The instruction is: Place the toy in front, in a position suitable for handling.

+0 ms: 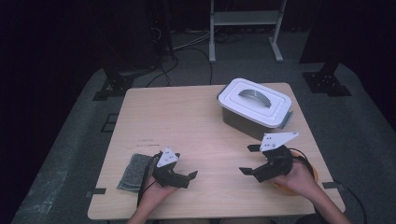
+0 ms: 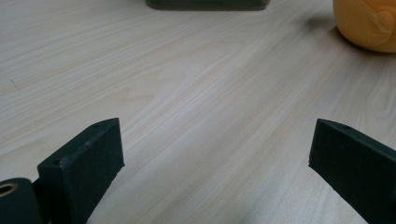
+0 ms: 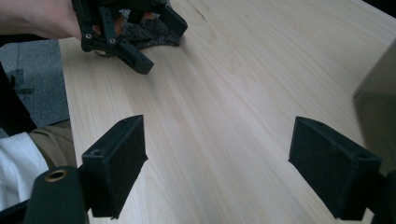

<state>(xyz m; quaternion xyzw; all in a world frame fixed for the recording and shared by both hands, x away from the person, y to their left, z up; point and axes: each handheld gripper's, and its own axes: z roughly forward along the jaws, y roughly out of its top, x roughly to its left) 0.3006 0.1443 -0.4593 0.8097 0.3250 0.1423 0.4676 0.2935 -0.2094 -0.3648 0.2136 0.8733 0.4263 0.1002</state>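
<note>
Approach step, nothing grasped: left gripper and right gripper both spread, hovering near bench front edge. Lidded box toward far right corner; next, reaching for its handle.

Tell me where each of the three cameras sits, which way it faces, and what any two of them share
High view: above the person's side, looking forward and down on the table; forearms and both grippers show.
Left gripper view: on the left gripper, facing an orange thing; its open jaws show.
Right gripper view: on the right gripper, facing the left gripper; its open jaws show.
Shared: the grey cloth appears in high and right gripper views.
</note>
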